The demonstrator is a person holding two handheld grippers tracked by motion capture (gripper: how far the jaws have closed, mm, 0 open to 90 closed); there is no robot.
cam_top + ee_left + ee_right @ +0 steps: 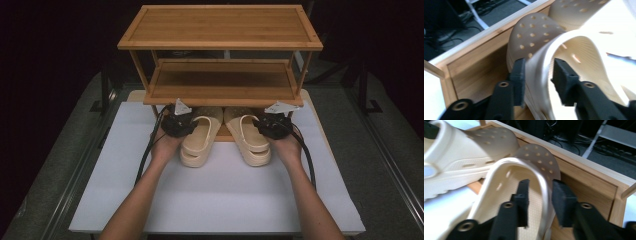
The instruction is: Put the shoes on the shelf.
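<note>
Two cream perforated clogs lie side by side, toes pushed under a bamboo shoe rack [220, 25]. My left gripper [182, 125] is shut on the outer side wall of the left clog [200, 137]. In the left gripper view the jaws [537, 70] pinch that clog's [536, 32] rim, one jaw outside and one inside. My right gripper [265, 126] is shut the same way on the right clog [250, 142]. The right gripper view has its jaws [540, 192] clamped over the rim of that clog [536, 155]. Both toes rest on the rack's bottom board [589, 180], and the heels stick out over the white table [215, 200].
The rack's middle shelf [222, 80] hangs low over the clogs' toes. Thin rack legs [140, 70] stand at each side of the opening. Black cables [147, 155] trail back from both grippers. The neighbouring clog [469, 147] lies close to each gripper.
</note>
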